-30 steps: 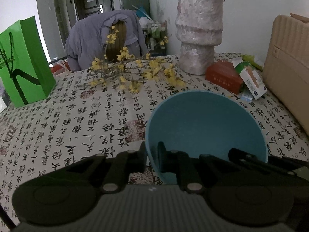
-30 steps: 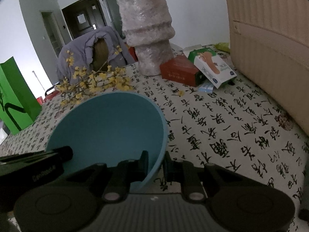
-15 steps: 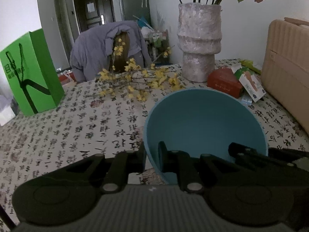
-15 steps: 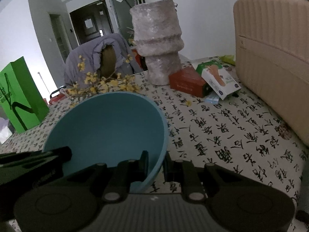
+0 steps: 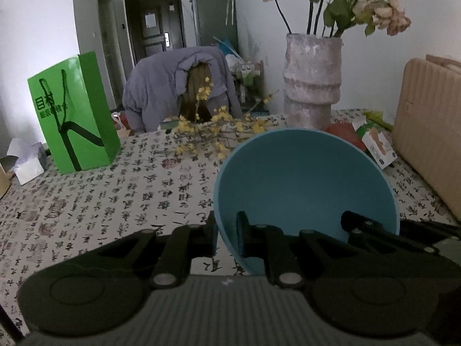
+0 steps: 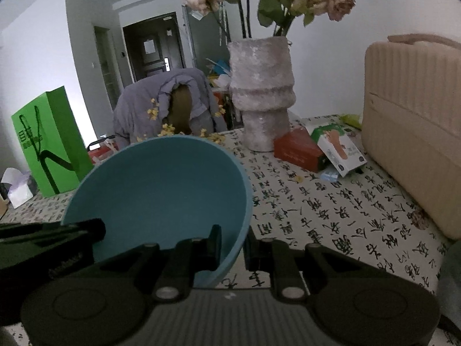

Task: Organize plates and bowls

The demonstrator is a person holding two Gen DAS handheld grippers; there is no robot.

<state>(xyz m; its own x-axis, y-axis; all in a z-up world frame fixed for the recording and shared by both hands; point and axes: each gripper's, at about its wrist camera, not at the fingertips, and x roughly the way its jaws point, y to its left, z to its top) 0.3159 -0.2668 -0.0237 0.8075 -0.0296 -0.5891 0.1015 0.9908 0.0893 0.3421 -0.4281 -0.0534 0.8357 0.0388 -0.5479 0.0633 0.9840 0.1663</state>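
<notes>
A blue bowl (image 5: 305,181) is held between both grippers above the table. My left gripper (image 5: 226,230) is shut on the bowl's left rim, one finger inside and one outside. My right gripper (image 6: 232,243) is shut on the bowl's right rim; the bowl (image 6: 161,184) fills the left of the right wrist view. Each gripper shows in the other's view: the right gripper (image 5: 374,230) at the bowl's far side, the left gripper (image 6: 52,230) at lower left. No plates are in view.
The table has a calligraphy-print cloth (image 5: 129,201). On it stand a green bag (image 5: 75,115), a grey vase (image 6: 262,92) with flowers, yellow flower sprigs (image 5: 219,129), a red box (image 6: 296,150), a white-green box (image 6: 337,147) and a beige case (image 6: 415,127). A jacket-draped chair (image 5: 175,86) stands behind.
Both grippers have risen with the bowl and the views have tilted up, so more of the vase's flowers and the room shows. The grips on the rim are unchanged.
</notes>
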